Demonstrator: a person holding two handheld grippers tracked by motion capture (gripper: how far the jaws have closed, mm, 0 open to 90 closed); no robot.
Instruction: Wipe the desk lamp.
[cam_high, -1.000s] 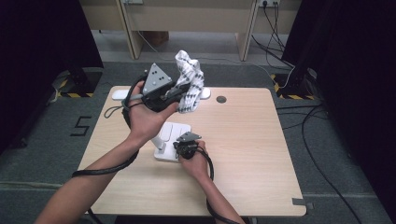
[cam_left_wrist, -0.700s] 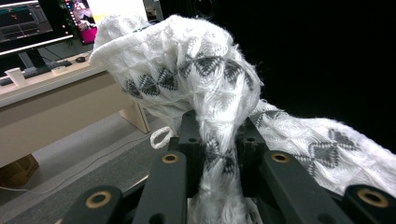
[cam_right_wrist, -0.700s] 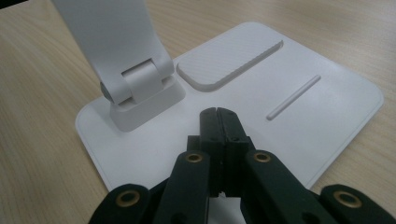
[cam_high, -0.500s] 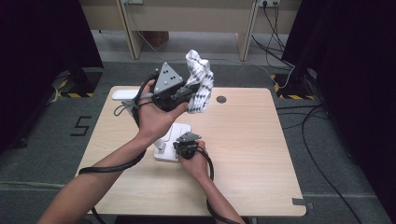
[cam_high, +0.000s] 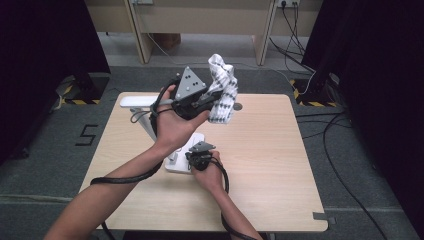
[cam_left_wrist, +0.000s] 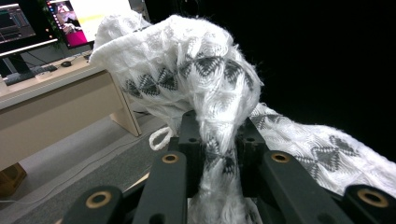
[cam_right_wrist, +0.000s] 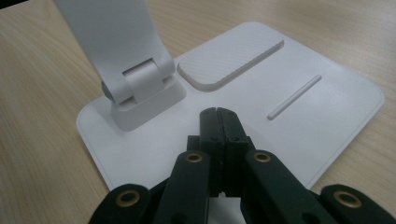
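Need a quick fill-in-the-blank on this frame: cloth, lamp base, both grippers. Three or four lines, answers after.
1. The left gripper is shut on a white and grey patterned ____.
2. The right gripper has its jaws shut, with its tips over the flat white ____ of the desk lamp.
3. In the high view the towel is held ____ the wooden table, not lying on it.

Missing words: towel; base; above
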